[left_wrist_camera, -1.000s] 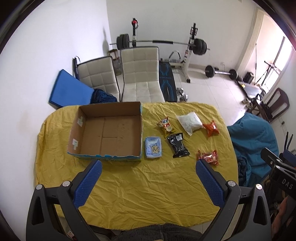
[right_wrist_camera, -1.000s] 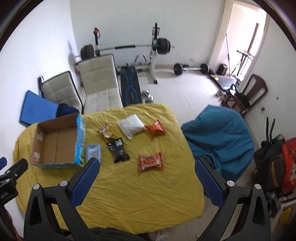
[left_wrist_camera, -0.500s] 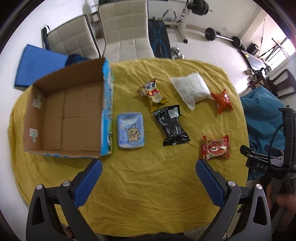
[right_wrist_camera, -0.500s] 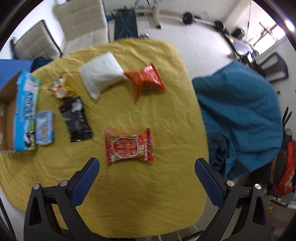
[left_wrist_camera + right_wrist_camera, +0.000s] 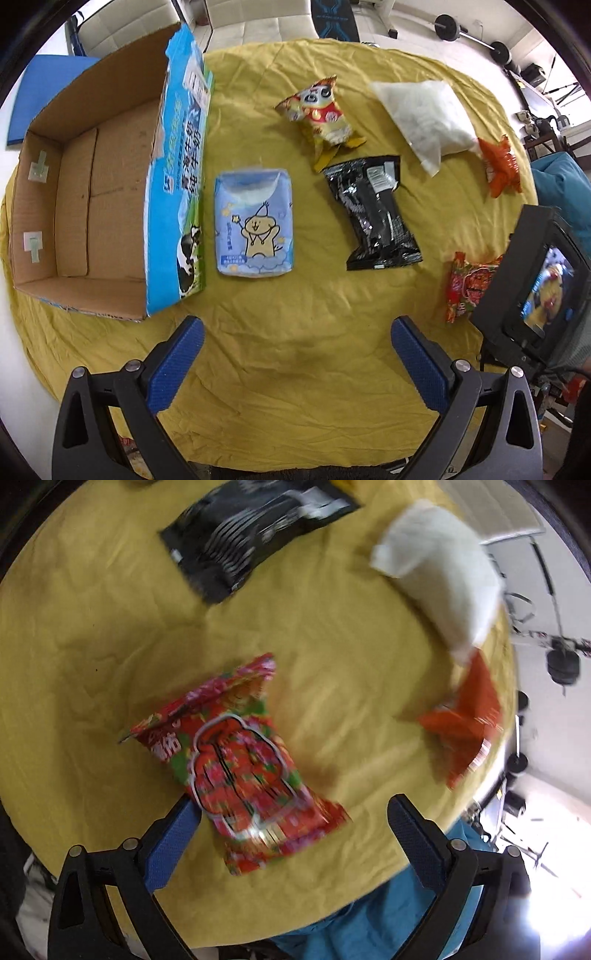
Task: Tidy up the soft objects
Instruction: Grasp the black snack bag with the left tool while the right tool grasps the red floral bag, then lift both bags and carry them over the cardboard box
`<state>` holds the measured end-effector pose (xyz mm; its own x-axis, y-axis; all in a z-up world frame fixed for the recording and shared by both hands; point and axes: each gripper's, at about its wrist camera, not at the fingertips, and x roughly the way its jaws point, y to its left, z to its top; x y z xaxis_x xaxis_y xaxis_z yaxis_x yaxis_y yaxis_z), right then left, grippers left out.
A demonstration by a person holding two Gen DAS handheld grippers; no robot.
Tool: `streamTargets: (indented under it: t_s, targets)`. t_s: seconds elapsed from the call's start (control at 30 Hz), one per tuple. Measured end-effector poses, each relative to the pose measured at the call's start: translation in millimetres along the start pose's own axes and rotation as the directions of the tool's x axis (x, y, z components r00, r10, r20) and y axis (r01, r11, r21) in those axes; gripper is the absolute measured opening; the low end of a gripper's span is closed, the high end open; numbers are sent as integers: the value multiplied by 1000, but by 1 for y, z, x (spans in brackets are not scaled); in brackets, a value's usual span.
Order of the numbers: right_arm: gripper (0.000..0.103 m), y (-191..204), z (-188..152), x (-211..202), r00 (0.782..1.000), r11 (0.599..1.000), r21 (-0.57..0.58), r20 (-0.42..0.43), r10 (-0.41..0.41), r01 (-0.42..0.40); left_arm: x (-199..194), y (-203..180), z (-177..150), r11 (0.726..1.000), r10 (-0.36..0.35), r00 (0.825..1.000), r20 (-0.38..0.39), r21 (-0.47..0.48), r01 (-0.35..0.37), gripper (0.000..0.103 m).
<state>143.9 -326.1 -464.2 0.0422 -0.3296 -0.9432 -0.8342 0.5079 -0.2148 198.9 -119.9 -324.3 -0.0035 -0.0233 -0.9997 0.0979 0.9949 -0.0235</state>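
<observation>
An open cardboard box [image 5: 85,192] lies at the left on the yellow cloth [image 5: 295,314]. Beside it are a light blue tissue pack [image 5: 255,225], a black packet [image 5: 373,214], a panda snack bag [image 5: 321,114], a white bag [image 5: 428,118], an orange packet [image 5: 500,166] and a red floral packet [image 5: 469,284]. My left gripper [image 5: 295,354] is open above the bare cloth. My right gripper [image 5: 293,834] is open, low over the red floral packet [image 5: 240,764], which lies between its fingers. The black packet [image 5: 251,535], white bag [image 5: 443,572] and orange packet [image 5: 465,720] lie beyond.
The right hand's device [image 5: 535,295] covers part of the red packet in the left wrist view. A teal beanbag [image 5: 369,923] sits past the table's edge. Chairs [image 5: 258,22] and gym weights [image 5: 472,33] stand behind the table.
Both grippers have dropped closer to the table. The right gripper has turned and moved down over the red floral packet. Both stay open.
</observation>
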Motion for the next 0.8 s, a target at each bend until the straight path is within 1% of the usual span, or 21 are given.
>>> streamTargets:
  t_s: [0.03,0.07,0.1,0.13,0.2,0.23,0.27,0.3,0.33,0.4,0.43,0.47,0.5,0.53,0.6,0.63,0.67,0.7,0.73,0.77,0.8]
  targets:
    - [87,1,4,6,1000,1000,-12,-7,18,-19,4,2,-2,1000,7,1000,-9,-6,-7,103]
    - [82,1,6,12,999,999,-17,-18,41,-41,7,1,-3,1000,9,1000,-14,-7,-10,103]
    - [72,1,7,17,997,998,-9,-29,67,-67,10,1,-4,1000,10,1000,-20,-8,-10,103]
    - [66,-1,8,21,993,994,15,-37,110,-109,12,1,-4,1000,12,1000,-25,-12,-12,103]
    - [62,-10,8,25,988,985,95,-34,148,-144,13,1,-4,1000,2,999,-33,-18,-3,103]
    - [59,-19,6,25,983,971,161,-23,184,-178,13,1,-4,1000,-2,999,-34,-18,2,103]
    - [55,-31,3,24,976,952,223,-15,218,-209,12,-1,-3,1000,-4,999,-31,-16,4,103]
    - [52,-43,-2,24,969,924,305,-10,246,-232,12,-2,-1,1000,-8,1000,-27,-12,8,103]
    - [50,-56,-8,24,963,884,395,2,271,-249,12,-4,0,1000,-14,1000,-25,-10,14,103]
    - [49,-84,-25,26,948,768,580,20,318,-270,13,-8,6,999,-36,999,-23,-7,36,103]
    - [48,-100,-39,32,927,654,701,28,374,-285,14,-11,9,999,-46,999,-23,-8,46,103]
    - [48,-115,-52,38,898,527,788,69,435,-317,17,-15,14,998,-59,998,-27,-9,59,103]
    - [48,-124,-62,40,880,438,829,127,457,-347,20,-19,18,998,-66,997,-31,-9,66,103]
    - [48,-132,-70,42,876,367,862,163,453,-350,25,-24,25,996,-85,996,-36,-10,84,103]
    - [48,-145,-84,44,887,247,916,194,419,-317,37,-33,39,995,-101,994,-51,-22,100,102]
    - [48,-149,-87,45,882,199,924,221,416,-325,43,-36,46,994,-111,992,-55,-27,109,100]
    - [48,-151,-88,47,874,162,929,240,422,-334,51,-41,55,994,-106,992,-63,-29,104,97]
    - [48,-151,-93,47,867,142,929,254,429,-342,60,-46,64,995,-92,993,-73,-29,90,93]
    - [48,-150,-94,48,865,141,928,255,433,-344,68,-50,71,996,-83,993,-79,-26,81,89]
    - [49,-149,-88,51,868,152,929,246,430,-339,74,-52,76,997,-73,993,-89,-25,71,82]
    - [50,-149,-85,52,870,156,929,243,429,-336,84,-55,83,998,-57,993,-103,-23,55,69]
